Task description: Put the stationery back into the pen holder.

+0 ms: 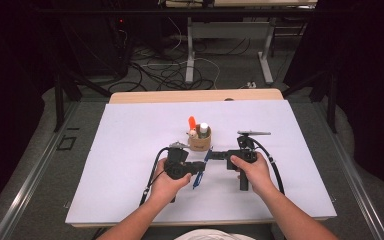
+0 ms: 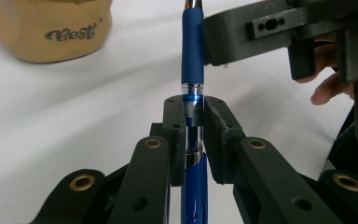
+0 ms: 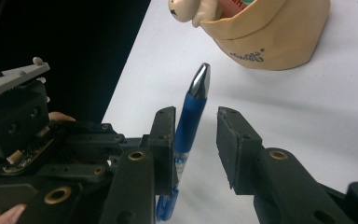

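A blue pen [image 1: 200, 173] with a silver tip is held above the white sheet, in front of the tan cup [image 1: 200, 142]. My left gripper [image 1: 200, 167] is shut on the pen; in the left gripper view my jaws [image 2: 193, 105] pinch its clear middle band and the blue grip [image 2: 192, 46] rises beyond them. My right gripper [image 1: 211, 155] comes in from the right. In the right gripper view its jaws [image 3: 196, 121] stand open around the pen's grip [image 3: 193, 100]: the left pad lies against the pen and the right pad is apart from it.
The tan cup [image 3: 270, 37] holds an orange item [image 1: 192, 123], a white bottle [image 1: 203, 128] and a small figure [image 3: 191, 11]. A white sheet [image 1: 130, 150] covers the table. Cables trail from both grippers toward the near edge.
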